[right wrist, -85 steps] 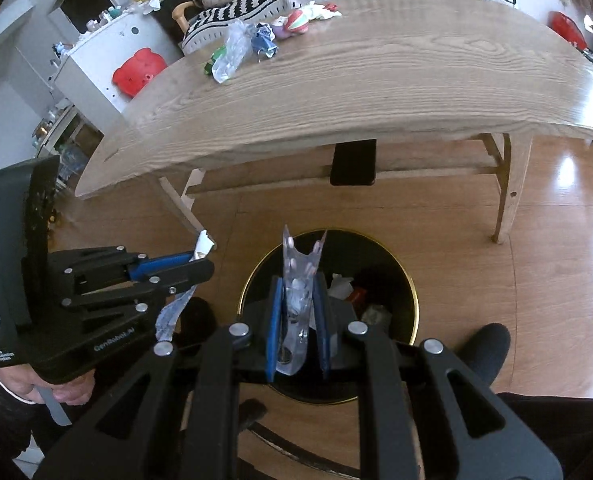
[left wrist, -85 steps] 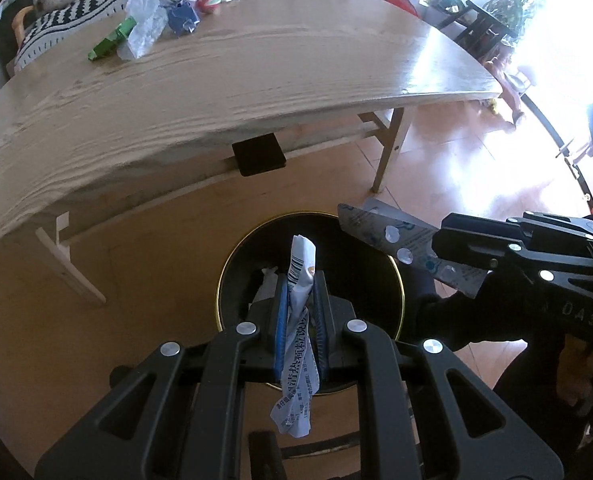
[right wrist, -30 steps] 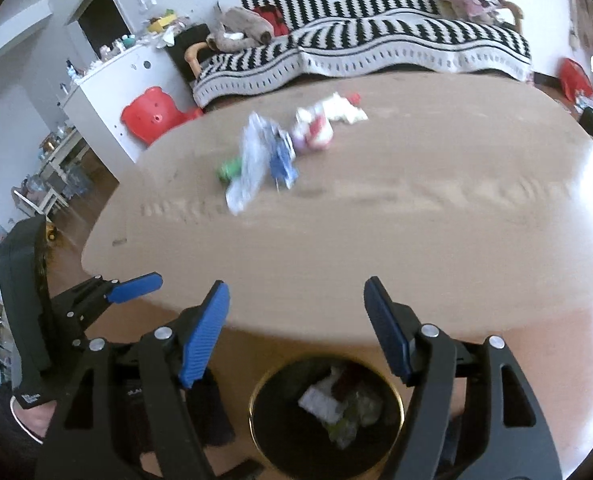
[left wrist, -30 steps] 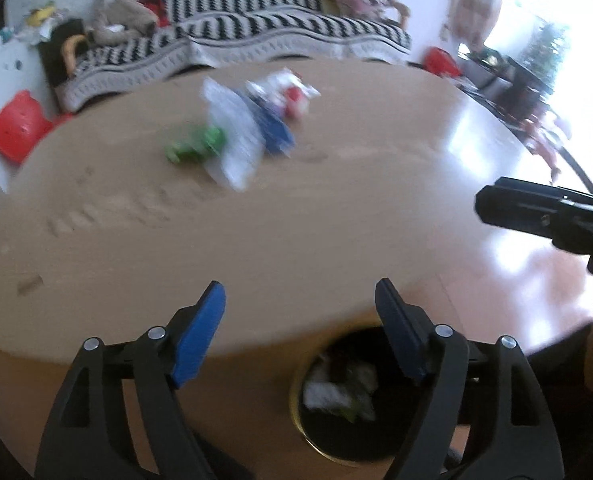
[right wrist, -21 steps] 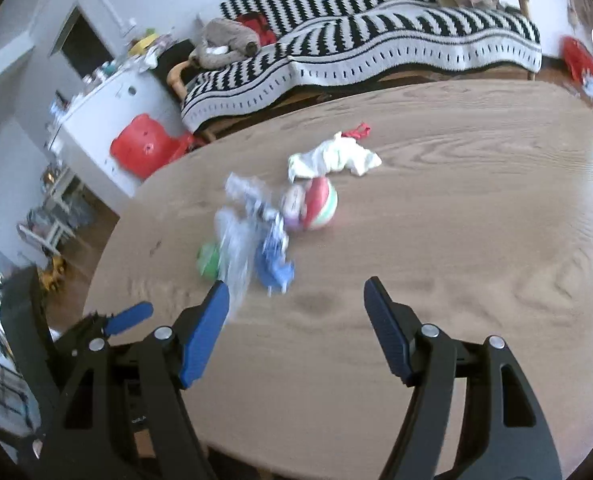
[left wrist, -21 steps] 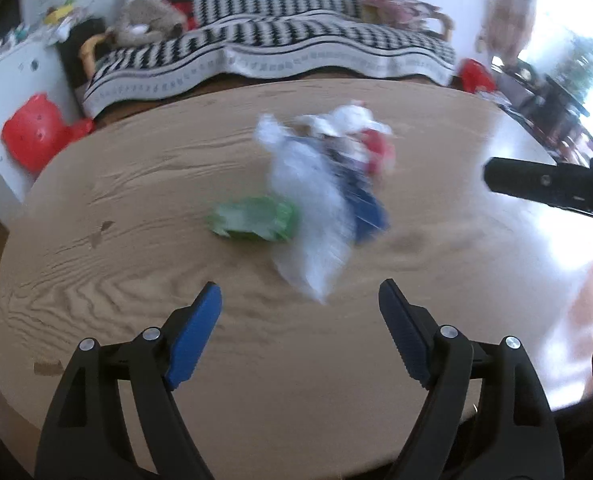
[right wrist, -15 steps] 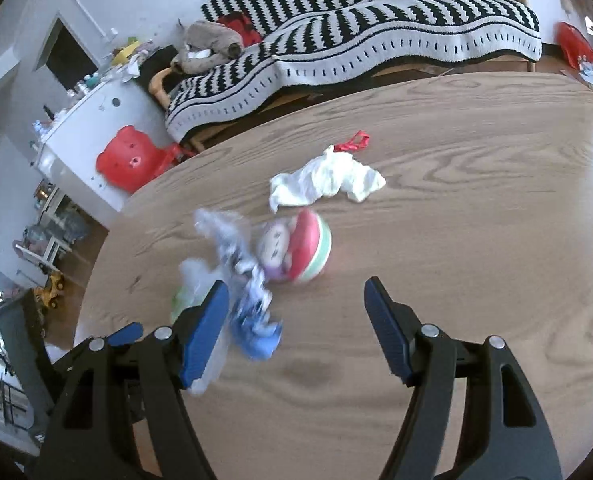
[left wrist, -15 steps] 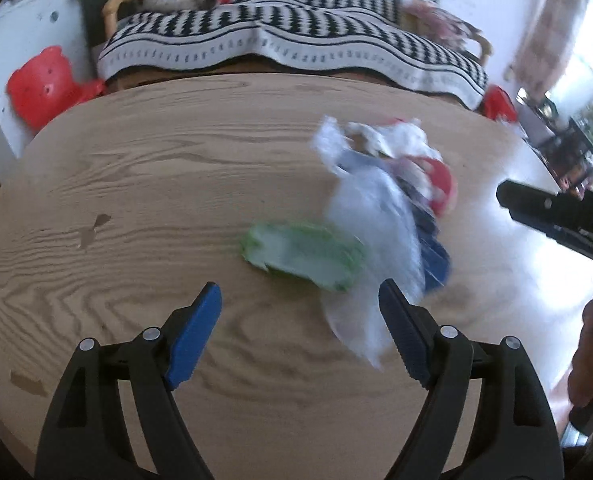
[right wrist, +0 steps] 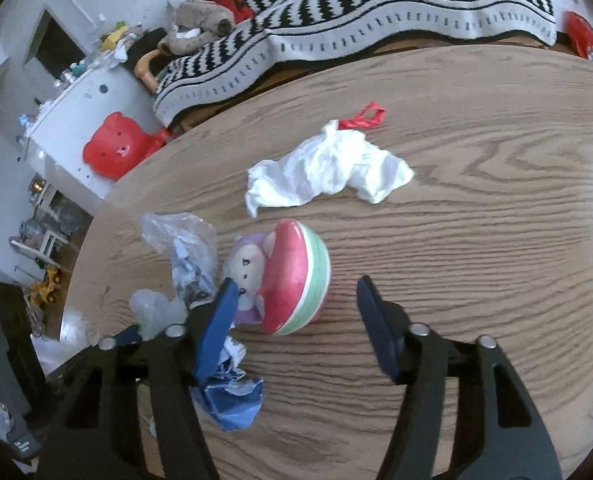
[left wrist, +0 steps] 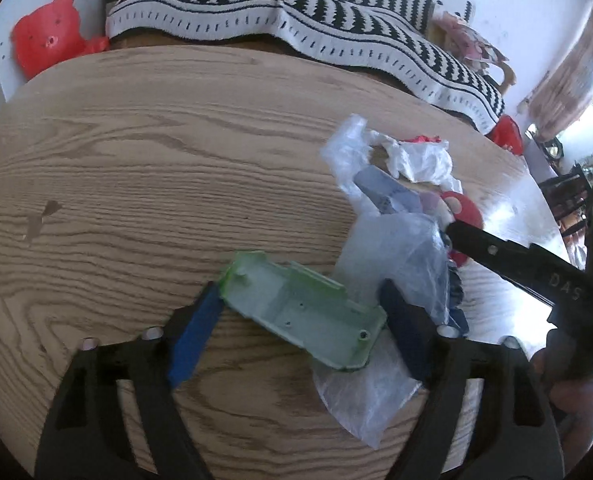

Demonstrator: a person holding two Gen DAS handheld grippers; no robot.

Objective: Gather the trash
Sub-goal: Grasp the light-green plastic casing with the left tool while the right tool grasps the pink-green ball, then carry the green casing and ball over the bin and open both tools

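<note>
A pile of trash lies on the wooden table [left wrist: 136,168]. My left gripper [left wrist: 298,288] is open, and a pale green plastic shell [left wrist: 300,312] lies on the table between its blue pads, which reach both of its ends. A clear plastic bag [left wrist: 392,264] lies just right of the shell. My right gripper [right wrist: 296,282] is closing around a round red, white and green toy capsule [right wrist: 296,276] with a purple figure. Its right pad still stands clear of the capsule. A crumpled blue wrapper [right wrist: 232,400] lies under its left finger.
A crumpled white tissue [right wrist: 328,172] and a red ribbon [right wrist: 364,118] lie farther back on the table. A striped sofa [right wrist: 376,0] stands behind it. At the left are a white cabinet [right wrist: 80,120] and a red bear-shaped item [right wrist: 112,148].
Both grippers have come forward from above the bin and down to the trash pile. The green shell now lies between the left pads. The right jaws have narrowed around the capsule.
</note>
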